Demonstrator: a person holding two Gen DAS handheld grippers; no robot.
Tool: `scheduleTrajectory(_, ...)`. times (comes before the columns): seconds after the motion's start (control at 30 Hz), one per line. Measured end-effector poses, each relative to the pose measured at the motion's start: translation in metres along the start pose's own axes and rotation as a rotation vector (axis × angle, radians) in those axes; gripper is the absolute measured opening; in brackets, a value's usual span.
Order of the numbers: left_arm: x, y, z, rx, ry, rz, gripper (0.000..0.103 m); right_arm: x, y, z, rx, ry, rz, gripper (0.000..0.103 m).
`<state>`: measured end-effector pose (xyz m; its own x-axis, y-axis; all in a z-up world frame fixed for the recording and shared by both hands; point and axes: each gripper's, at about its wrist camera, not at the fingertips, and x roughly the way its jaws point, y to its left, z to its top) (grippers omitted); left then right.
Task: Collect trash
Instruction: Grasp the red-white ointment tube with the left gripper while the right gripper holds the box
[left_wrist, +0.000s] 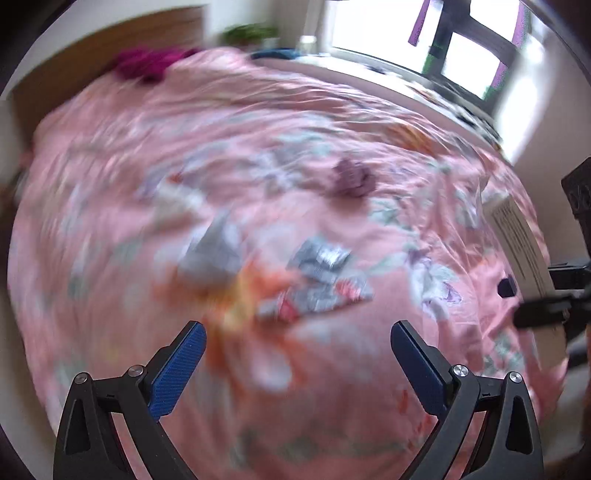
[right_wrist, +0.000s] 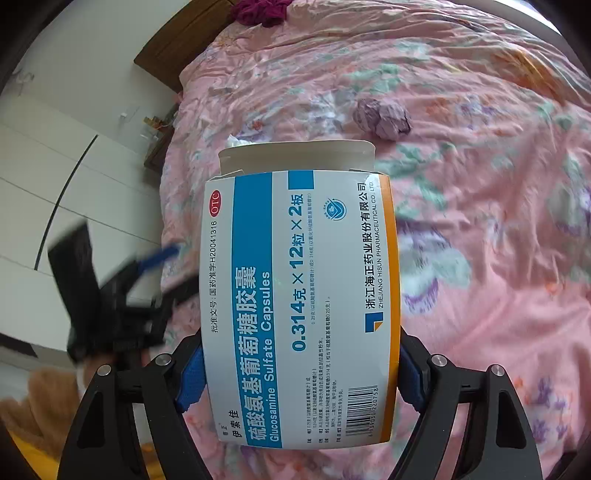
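My right gripper (right_wrist: 301, 373) is shut on a white, blue and orange medicine box (right_wrist: 299, 295), its blue pads (right_wrist: 190, 376) pressed on both sides; the top flap stands open. In the left wrist view that box (left_wrist: 517, 236) and the right gripper (left_wrist: 546, 306) show at the right edge. My left gripper (left_wrist: 298, 326) is open with nothing between its fingers, above a pink floral bed cover (left_wrist: 258, 122). Just beyond it lie a crumpled silver wrapper (left_wrist: 321, 258) and a second silvery piece (left_wrist: 212, 251). A crumpled purple paper ball (left_wrist: 352, 179) (right_wrist: 384, 118) rests farther off.
A magenta cloth (right_wrist: 262, 11) lies by the wooden headboard (right_wrist: 177, 40). A window (left_wrist: 443, 48) with a cluttered sill runs along the bed's far side. White cabinet doors (right_wrist: 55, 147) stand left of the bed. The left wrist view is motion-blurred.
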<state>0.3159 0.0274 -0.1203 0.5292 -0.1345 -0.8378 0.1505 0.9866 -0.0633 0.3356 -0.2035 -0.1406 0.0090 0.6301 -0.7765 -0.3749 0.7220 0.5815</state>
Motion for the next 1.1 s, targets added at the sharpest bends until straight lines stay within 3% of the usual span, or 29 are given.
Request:
scheduleTrajectory(0.07,0.009,-0.004,0.010,0.082,0.008,-0.011,0.100,-0.004,-0.003,-0.001,0.006,-0.004,0.008,0.081)
scheduleTrajectory(0.2,0.040,-0.008,0.016,0.205,0.132,-0.045,0.100,-0.011,-0.009,-0.005,0.020,-0.009,0.023,0.081)
scheduleTrajectory(0.3,0.058,-0.013,0.010,0.271,0.194,-0.024,0.100,-0.014,-0.015,-0.008,0.027,-0.014,0.032,0.081)
scheduleTrajectory(0.5,0.078,-0.015,0.012,0.261,0.239,-0.035,0.100,-0.012,-0.025,-0.018,0.054,0.003,0.062,0.081)
scheduleTrajectory(0.57,0.076,-0.016,0.016,0.248,0.231,-0.063,0.092,-0.011,-0.027,-0.022,0.056,0.011,0.069,0.081)
scheduleTrajectory(0.63,0.076,-0.018,0.019,0.219,0.239,-0.115,0.051,-0.010,-0.029,-0.025,0.064,0.017,0.077,0.081)
scheduleTrajectory(0.7,0.076,-0.024,0.019,0.209,0.251,-0.137,0.036,-0.009,-0.030,-0.027,0.070,0.022,0.086,0.081)
scheduleTrajectory(0.8,0.069,-0.030,0.017,0.197,0.242,-0.146,0.033,-0.009,-0.030,-0.029,0.074,0.026,0.100,0.082)
scheduleTrajectory(0.97,0.056,-0.017,0.016,0.043,0.228,-0.240,0.031,-0.007,-0.027,-0.026,0.064,0.026,0.118,0.082)
scheduleTrajectory(1.1,0.059,-0.009,0.013,-0.015,0.257,-0.266,0.031,-0.006,-0.024,-0.025,0.059,0.029,0.131,0.082)
